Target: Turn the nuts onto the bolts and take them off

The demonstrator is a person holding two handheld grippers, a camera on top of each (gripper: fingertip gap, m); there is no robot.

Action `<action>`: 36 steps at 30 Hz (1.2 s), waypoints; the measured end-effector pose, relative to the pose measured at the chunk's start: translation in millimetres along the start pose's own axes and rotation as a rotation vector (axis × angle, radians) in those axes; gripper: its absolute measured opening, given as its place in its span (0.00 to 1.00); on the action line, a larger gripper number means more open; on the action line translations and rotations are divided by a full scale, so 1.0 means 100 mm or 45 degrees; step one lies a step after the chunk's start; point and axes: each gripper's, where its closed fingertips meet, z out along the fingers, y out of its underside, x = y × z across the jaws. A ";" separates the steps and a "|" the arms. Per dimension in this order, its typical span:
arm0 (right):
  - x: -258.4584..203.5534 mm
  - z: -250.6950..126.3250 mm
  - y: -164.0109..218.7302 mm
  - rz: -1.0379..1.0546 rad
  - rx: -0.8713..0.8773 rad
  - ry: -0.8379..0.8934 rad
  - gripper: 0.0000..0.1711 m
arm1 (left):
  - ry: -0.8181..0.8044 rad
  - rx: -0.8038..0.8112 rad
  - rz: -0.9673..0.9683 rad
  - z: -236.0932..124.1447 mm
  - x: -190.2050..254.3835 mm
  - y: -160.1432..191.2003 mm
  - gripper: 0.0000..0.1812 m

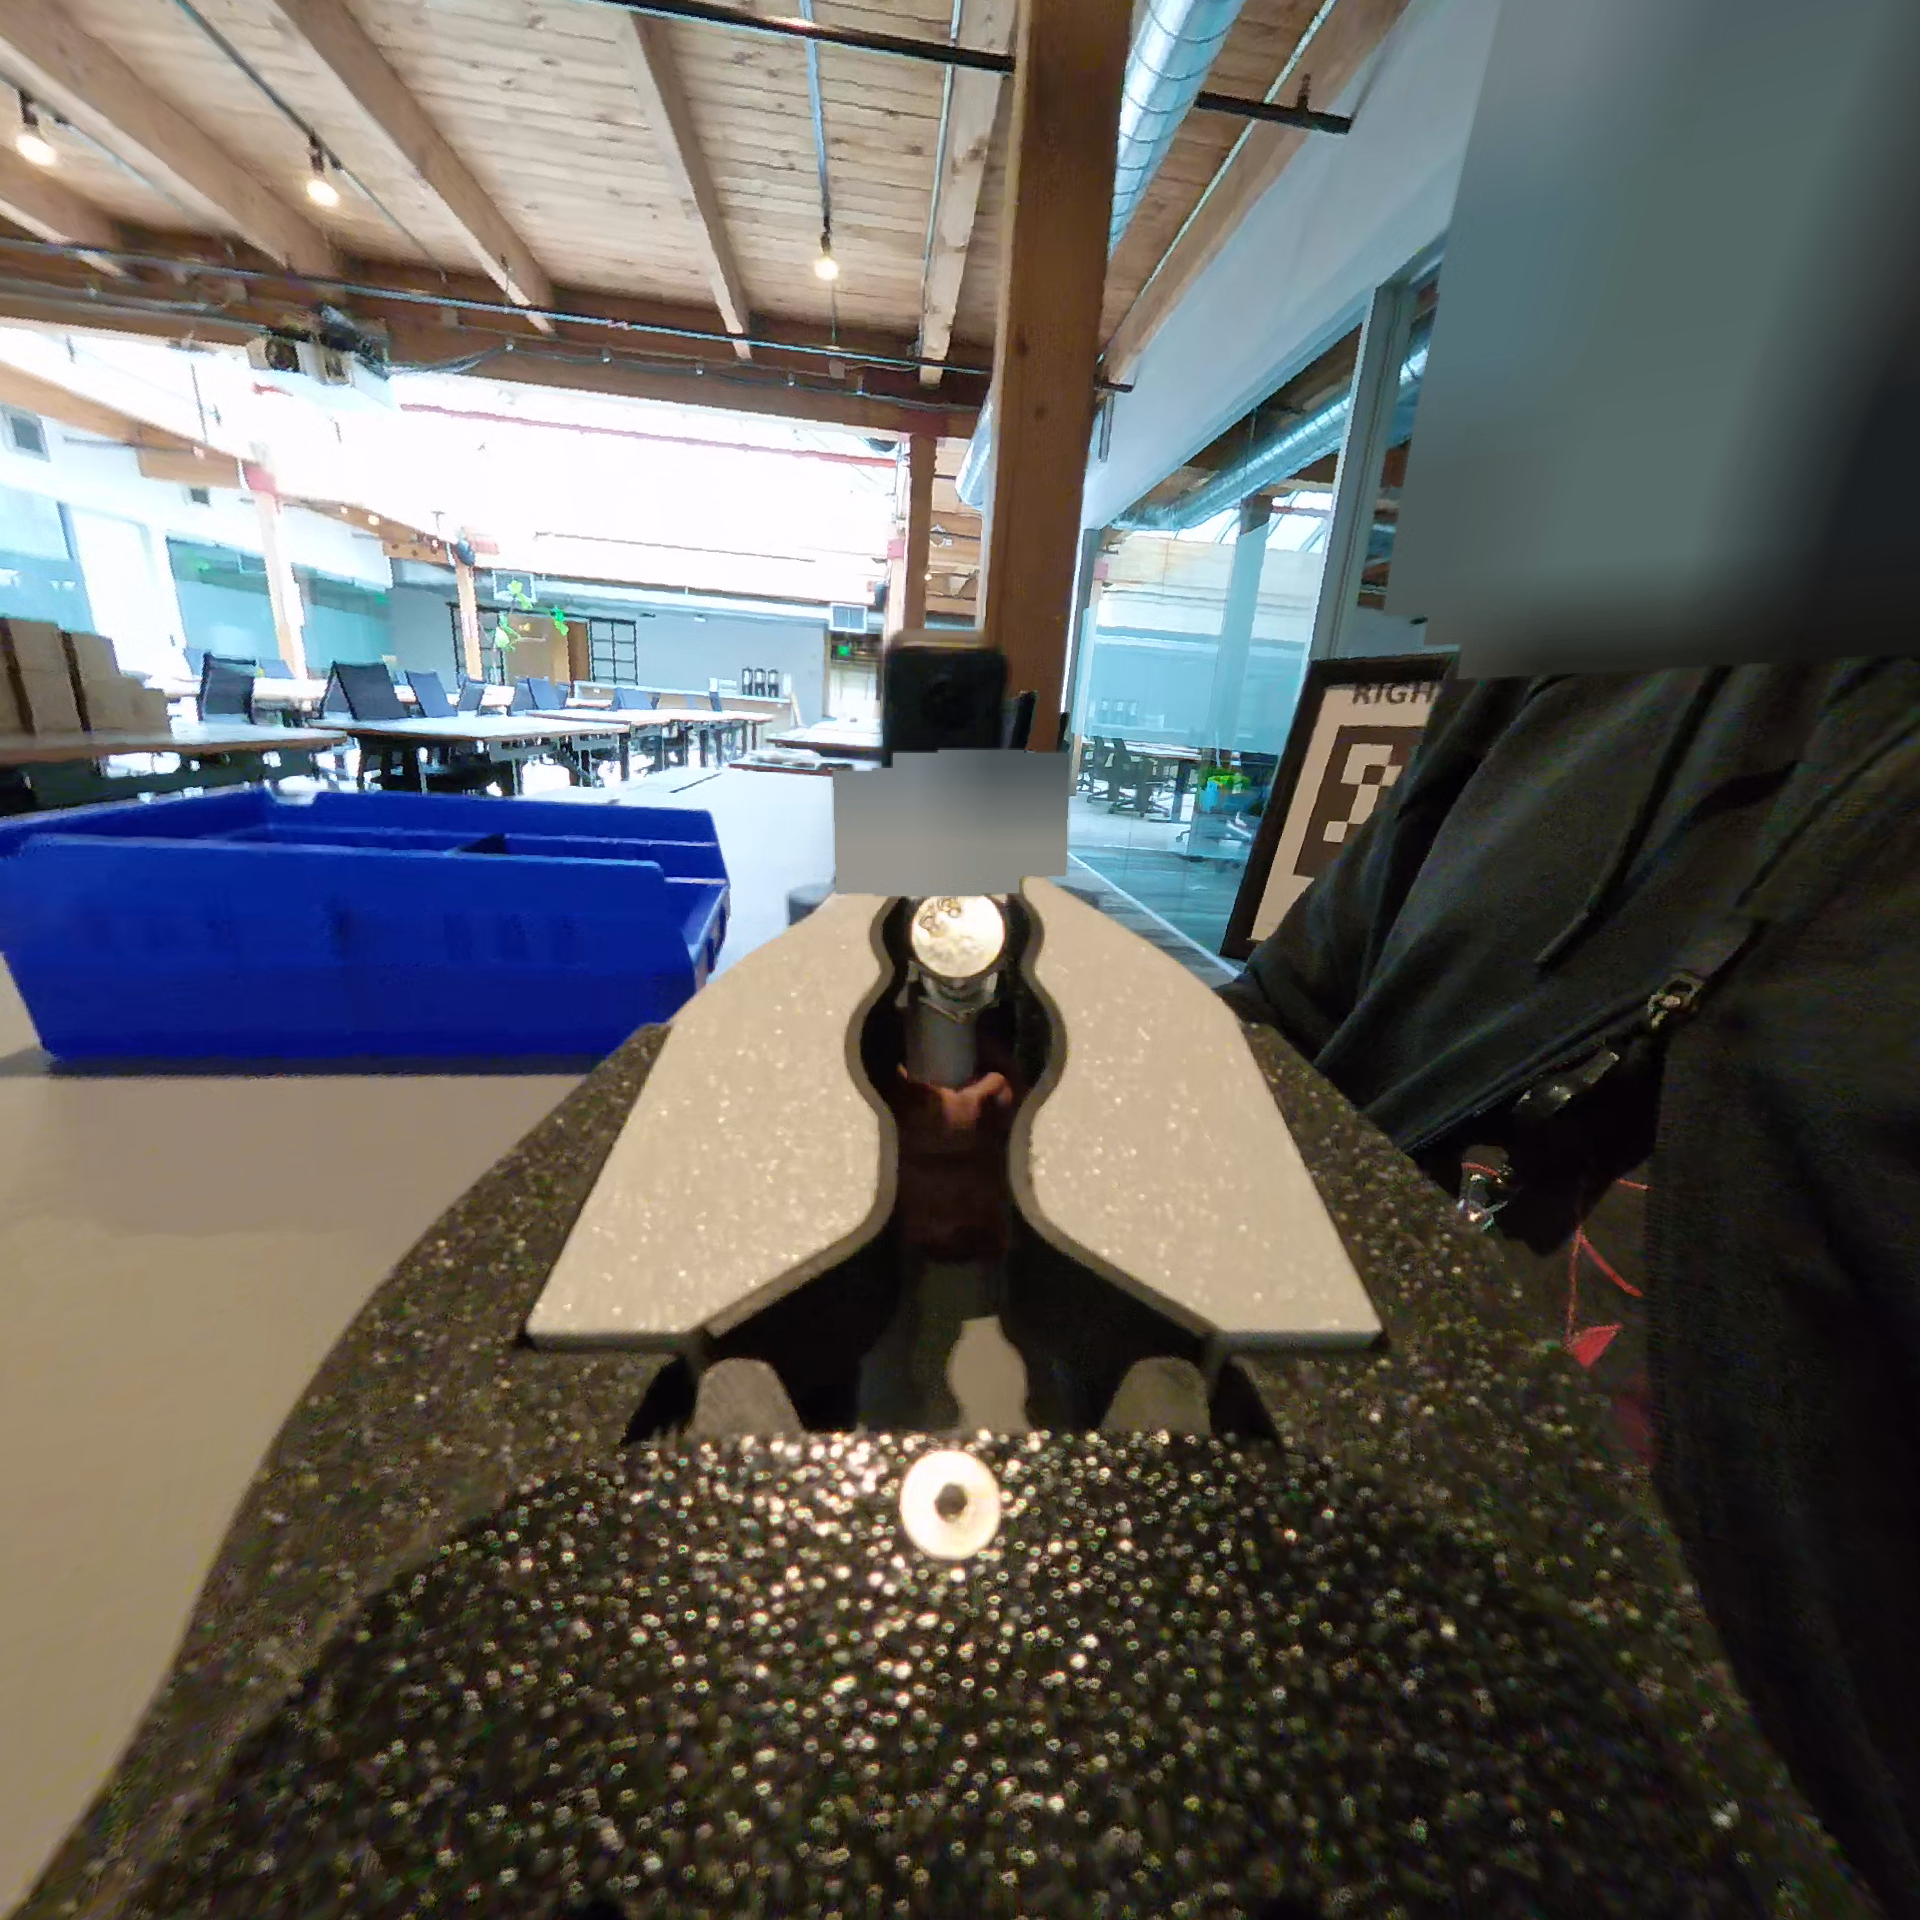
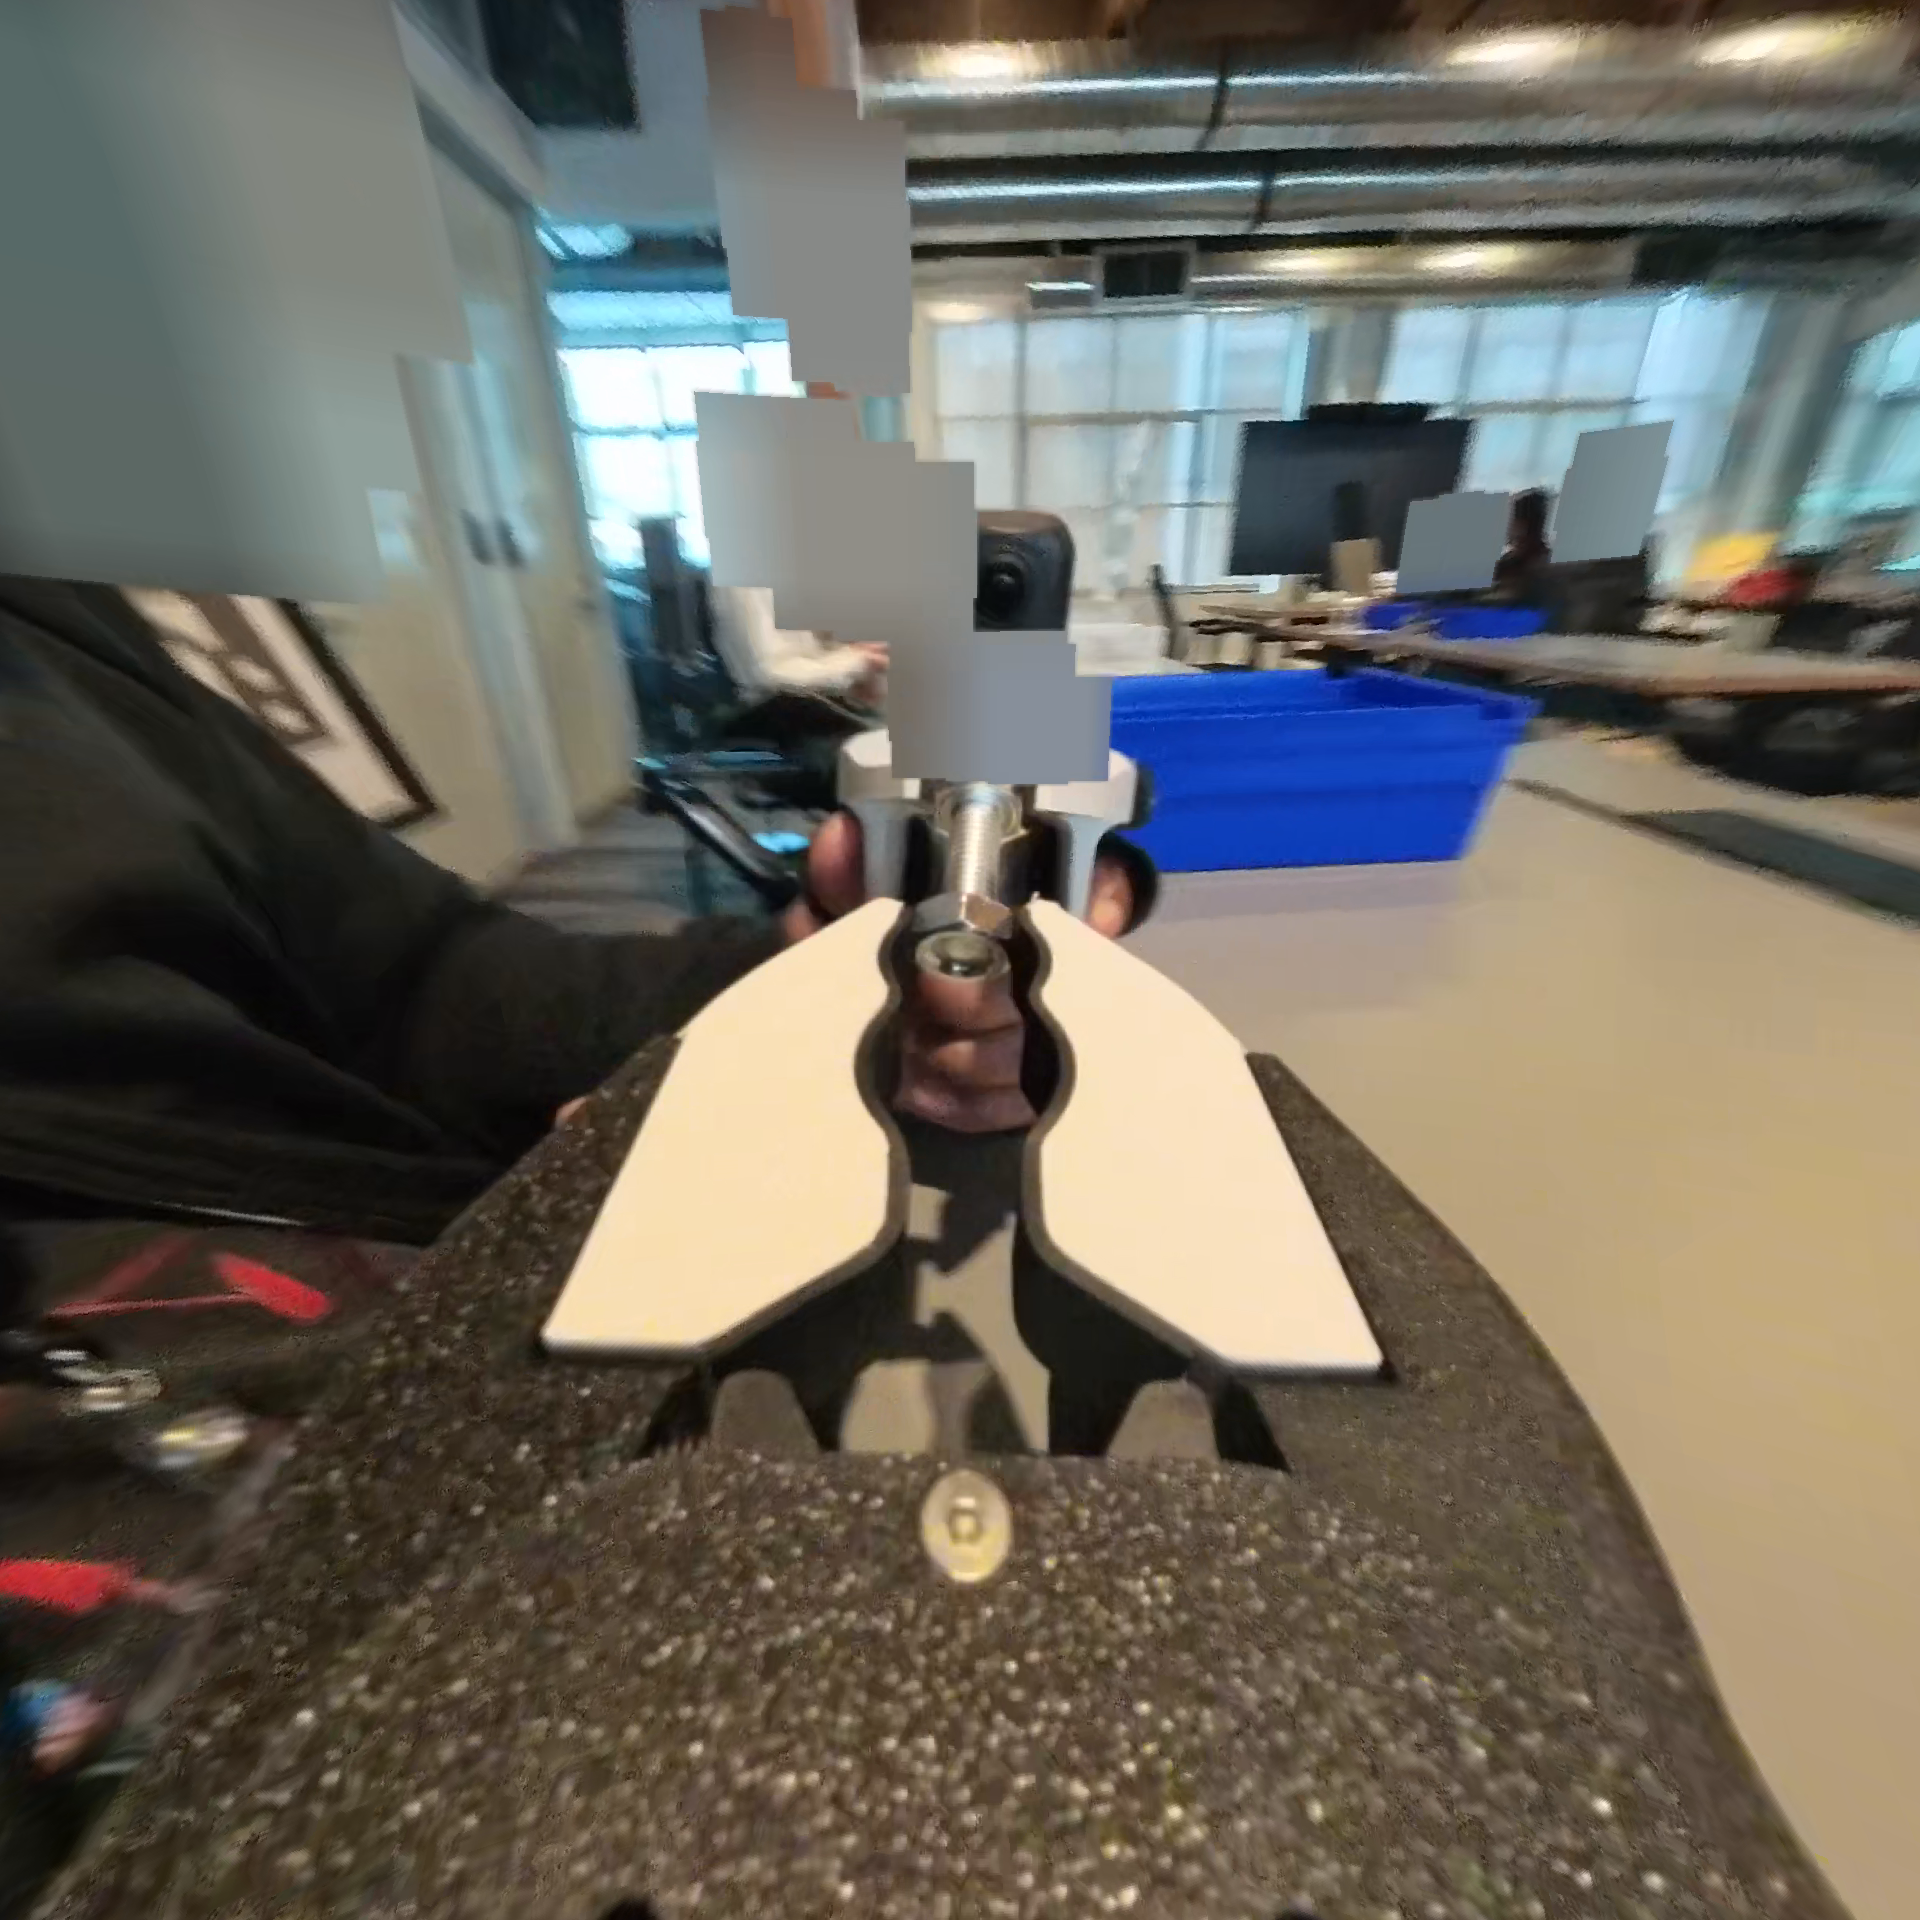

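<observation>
The two grippers face each other above the grey table. My left gripper (image 1: 956, 906) is shut on the shiny round head of a bolt (image 1: 954, 932) at its fingertips. In the right wrist view the bolt's threaded shank (image 2: 974, 842) runs from the left gripper's fingers (image 2: 878, 821) toward me. A hex nut (image 2: 982, 916) sits on the shank near its end. My right gripper (image 2: 961, 920) is shut on that nut. The person's fingers (image 2: 961, 1060) show through the gap below. The right wrist view is blurred by motion.
A blue plastic bin (image 1: 353, 935) stands on the grey table (image 1: 208, 1247) to the left; it also shows in the right wrist view (image 2: 1299, 779). The person's dark jacket (image 1: 1662, 987) fills the right side. A framed marker board (image 1: 1340, 800) stands behind. Less than 4 cm separates the two grippers' tips.
</observation>
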 end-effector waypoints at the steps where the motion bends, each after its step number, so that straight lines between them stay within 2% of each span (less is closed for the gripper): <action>1: 0.04 0.00 0.02 -0.104 -0.030 0.074 0.10 | -0.014 -0.003 -0.039 -0.01 -0.04 0.02 0.09; 7: 0.21 -0.01 0.10 -0.729 -0.246 0.461 0.10 | -0.034 0.012 -0.245 -0.06 -0.19 0.07 0.09; 12: 0.23 -0.01 0.08 -0.956 -0.308 0.574 0.10 | -0.034 0.016 -0.256 -0.06 -0.20 0.07 0.09; 16: 0.23 0.00 0.09 -1.006 -0.318 0.599 0.10 | -0.047 0.010 -0.240 -0.07 -0.19 0.06 0.09; 18: 0.22 0.01 0.10 -0.962 -0.306 0.570 0.12 | -0.044 0.013 -0.239 -0.07 -0.19 0.06 0.09; 22: 0.22 0.02 0.11 -0.748 -0.249 0.488 0.22 | -0.046 0.042 -0.235 -0.09 -0.20 0.02 0.09; 26: 0.21 0.00 0.05 -0.310 -0.101 0.326 0.27 | -0.037 0.061 -0.201 -0.09 -0.17 -0.01 0.09; 31: 0.16 -0.06 -0.07 0.139 0.070 0.074 0.21 | -0.024 0.061 -0.099 -0.06 -0.09 -0.05 0.09; 36: 0.06 0.00 0.00 0.185 0.022 -0.025 0.19 | -0.011 0.028 -0.077 -0.02 -0.06 -0.02 0.09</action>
